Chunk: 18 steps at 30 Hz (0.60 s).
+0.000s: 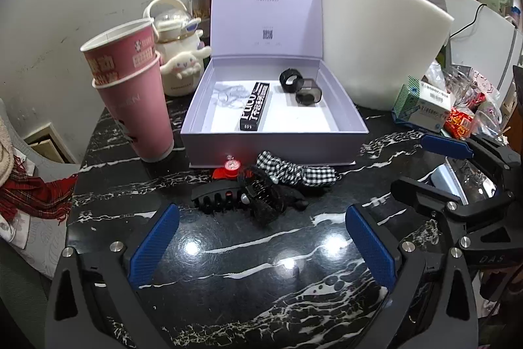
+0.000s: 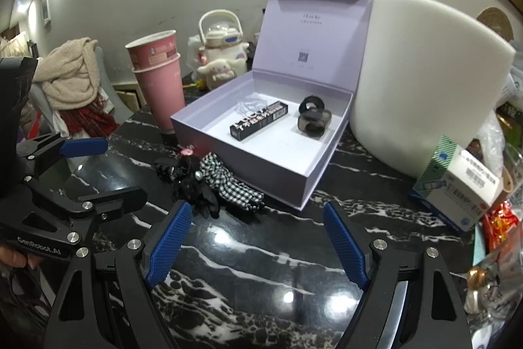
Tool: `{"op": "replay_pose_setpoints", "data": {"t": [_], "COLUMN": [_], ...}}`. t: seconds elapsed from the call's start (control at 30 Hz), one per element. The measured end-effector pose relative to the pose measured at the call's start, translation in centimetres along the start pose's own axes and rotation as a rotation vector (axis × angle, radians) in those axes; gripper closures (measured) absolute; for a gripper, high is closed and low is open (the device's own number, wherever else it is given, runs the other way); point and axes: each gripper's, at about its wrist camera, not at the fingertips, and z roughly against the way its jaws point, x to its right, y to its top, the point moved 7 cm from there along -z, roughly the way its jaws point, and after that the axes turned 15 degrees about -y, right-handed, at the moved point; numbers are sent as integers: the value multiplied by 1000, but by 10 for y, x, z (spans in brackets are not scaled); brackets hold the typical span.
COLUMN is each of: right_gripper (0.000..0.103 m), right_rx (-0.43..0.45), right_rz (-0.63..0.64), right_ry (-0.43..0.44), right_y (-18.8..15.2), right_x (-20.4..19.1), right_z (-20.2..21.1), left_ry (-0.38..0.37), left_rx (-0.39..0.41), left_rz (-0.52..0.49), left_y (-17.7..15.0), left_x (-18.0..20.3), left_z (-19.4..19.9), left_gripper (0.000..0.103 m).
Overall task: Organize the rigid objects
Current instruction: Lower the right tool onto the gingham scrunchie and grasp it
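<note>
holding nothing: both grippers' fingers wide apart; lavender box (image 1: 343,107) contains one black tube (image 1: 255,107), two rings (image 1: 299,87).

The left claw (image 1: 261,244) hovers wide apart and empty over the black marble tabletop (image 1: 228,300); just ahead lie a black hair clip (image 1: 217,198) and checked scrunchie (image 1: 294,172) before the open lilac box (image 1: 268,146).

two pink cups (image 1: 130,80), one lavender box (image 1: 274,107); two tongs (image 1: 261,237)
</note>
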Motion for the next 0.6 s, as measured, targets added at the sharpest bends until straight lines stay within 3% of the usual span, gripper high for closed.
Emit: {"op": "replay_pose_setpoints", "data": {"t": [0.43, 0.6], "right_gripper": [20, 27], "right_rx": [-69, -98], "right_rz": [32, 61], "right_ry": [18, 22], "right_y": [1, 0], "right_x": [-15, -24], "right_z": [-47, -67], "left_ry": [-13, -9], "left_rx": [-36, -51], "left_rz": [37, 27], "left_y": [-1, -2], "left_x": [-27, -33], "left_z": [-26, -35], "left_gripper": [0, 0]}}
